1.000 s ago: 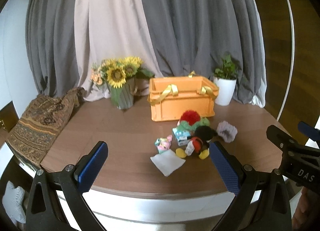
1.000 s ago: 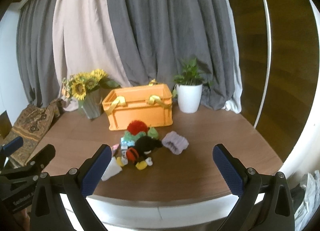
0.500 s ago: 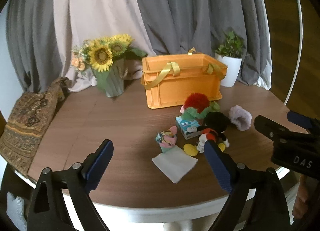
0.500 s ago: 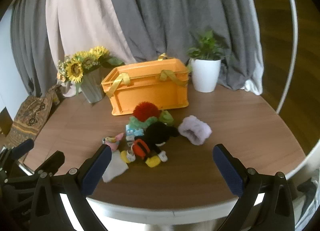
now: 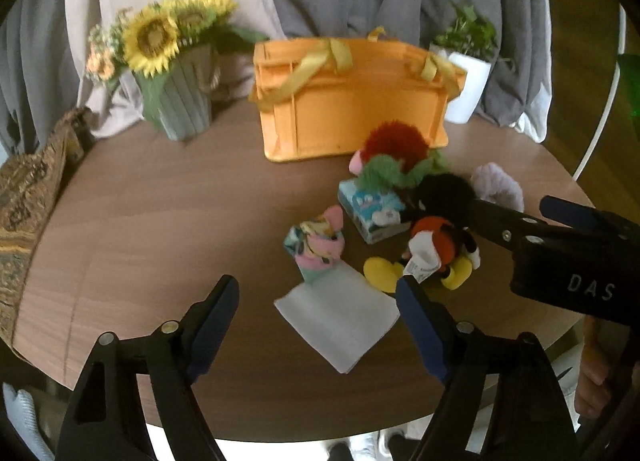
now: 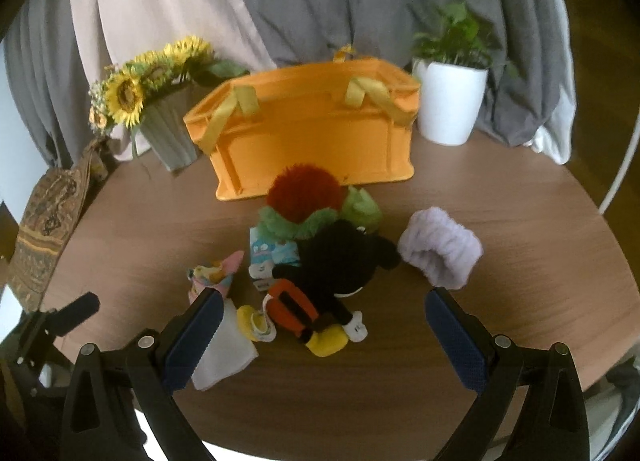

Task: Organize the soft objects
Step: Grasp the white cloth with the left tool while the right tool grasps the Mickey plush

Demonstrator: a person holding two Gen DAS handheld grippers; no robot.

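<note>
A pile of soft things lies on the round wooden table (image 5: 160, 221) in front of an orange crate (image 5: 352, 113): a red and green plush (image 5: 394, 149), a black mouse plush (image 6: 336, 269), a tissue pack (image 5: 374, 209), a pastel pouch (image 5: 318, 245), a white folded cloth (image 5: 338, 313) and a lilac fluffy band (image 6: 440, 253). My left gripper (image 5: 316, 293) hangs above the white cloth, its jaws closing with nothing pressed between them. Over the mouse plush, my right gripper (image 6: 323, 297) stands wide open and holds nothing.
A vase of sunflowers (image 5: 176, 101) stands left of the crate and a white potted plant (image 6: 452, 101) right of it. A patterned cloth (image 5: 24, 197) drapes over the table's left edge. Grey and beige curtains hang behind. The right gripper's body (image 5: 560, 245) crosses the left wrist view.
Both grippers have come forward and down towards the table and tilted lower, so the pile looks larger. The left jaws have narrowed. No object has moved.
</note>
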